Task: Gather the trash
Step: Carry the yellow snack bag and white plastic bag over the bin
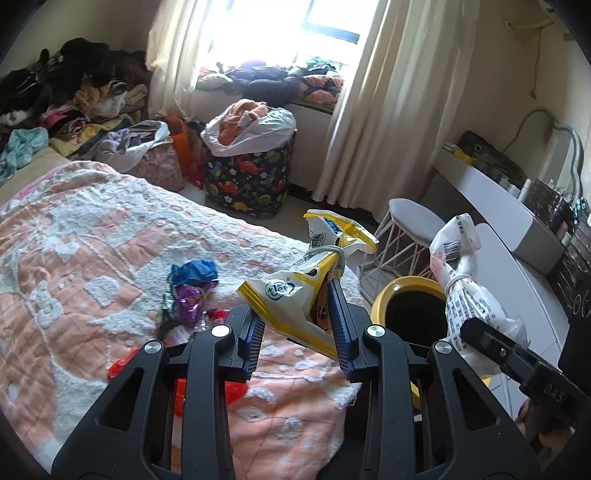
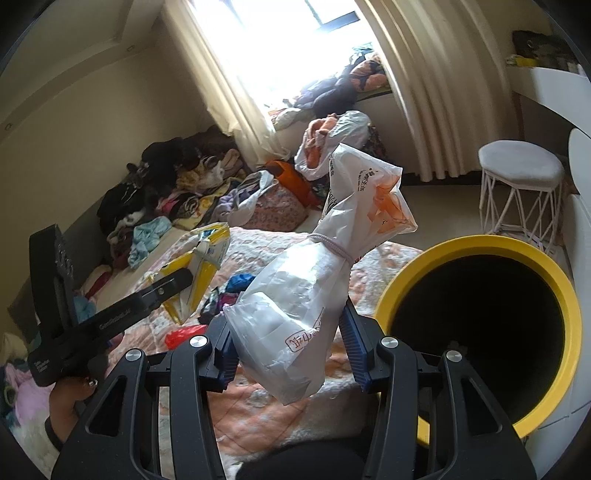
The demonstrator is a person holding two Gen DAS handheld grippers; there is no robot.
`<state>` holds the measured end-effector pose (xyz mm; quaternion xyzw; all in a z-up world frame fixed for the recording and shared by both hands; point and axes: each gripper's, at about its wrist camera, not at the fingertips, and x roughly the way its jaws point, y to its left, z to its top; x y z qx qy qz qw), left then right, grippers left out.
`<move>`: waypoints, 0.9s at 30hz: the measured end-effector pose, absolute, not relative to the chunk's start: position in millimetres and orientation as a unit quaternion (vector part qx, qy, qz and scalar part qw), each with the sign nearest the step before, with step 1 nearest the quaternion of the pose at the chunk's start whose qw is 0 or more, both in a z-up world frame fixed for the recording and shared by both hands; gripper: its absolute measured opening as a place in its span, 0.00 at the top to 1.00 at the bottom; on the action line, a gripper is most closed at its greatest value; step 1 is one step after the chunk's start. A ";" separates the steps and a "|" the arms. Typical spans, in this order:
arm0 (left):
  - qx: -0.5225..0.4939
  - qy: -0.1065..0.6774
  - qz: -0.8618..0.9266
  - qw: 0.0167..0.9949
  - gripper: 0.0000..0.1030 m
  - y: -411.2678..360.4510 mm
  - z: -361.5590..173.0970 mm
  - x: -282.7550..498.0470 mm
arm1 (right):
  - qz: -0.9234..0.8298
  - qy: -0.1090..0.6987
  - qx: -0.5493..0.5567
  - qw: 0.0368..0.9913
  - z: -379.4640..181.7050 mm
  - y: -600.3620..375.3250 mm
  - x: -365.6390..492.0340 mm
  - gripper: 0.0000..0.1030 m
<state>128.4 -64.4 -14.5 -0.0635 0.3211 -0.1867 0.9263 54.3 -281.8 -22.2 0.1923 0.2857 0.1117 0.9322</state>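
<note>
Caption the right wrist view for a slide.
Right gripper holds a tied white bag beside the yellow bin.

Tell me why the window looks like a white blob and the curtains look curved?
Left wrist view: the window is overexposed by daylight, its panes washed out, and black corners frame the round fisheye image. Right wrist view: the same glare at the window; the lens bends the curtain into an arc, and the yellow bin interior is pure black shadow.

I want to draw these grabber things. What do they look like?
Both look alike. The left gripper and right gripper have shiny black plastic arms with triangle-shaped holes and round silver bolts. Their fingers are blue with ridged pads. Seen from the side, the left one has small white lettering on its black body.
</note>
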 end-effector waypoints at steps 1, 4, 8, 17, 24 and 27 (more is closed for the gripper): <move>-0.061 0.321 -0.189 0.926 0.75 -67.1 -15.0 128.6 | 0.109 0.286 0.194 0.932 -23.1 -283.4 53.7 0.55; -0.054 0.323 -0.197 0.924 0.75 -75.9 -16.5 128.2 | 0.100 0.286 0.200 0.932 -25.6 -291.0 53.7 0.55; -0.044 0.327 -0.208 0.921 0.75 -89.0 -19.7 128.4 | 0.086 0.289 0.210 0.930 -28.9 -302.4 54.4 0.55; -0.026 0.338 -0.234 0.911 0.75 -117.5 -29.2 129.5 | 0.056 0.308 0.228 0.922 -44.1 -330.5 56.5 0.55; -0.014 0.352 -0.255 0.901 0.75 -145.4 -40.3 134.6 | 0.035 0.327 0.242 0.913 -59.0 -351.5 57.3 0.55; -0.007 0.357 -0.264 0.896 0.75 -158.2 -44.0 137.1 | 0.024 0.337 0.251 0.907 -66.6 -359.8 56.5 0.55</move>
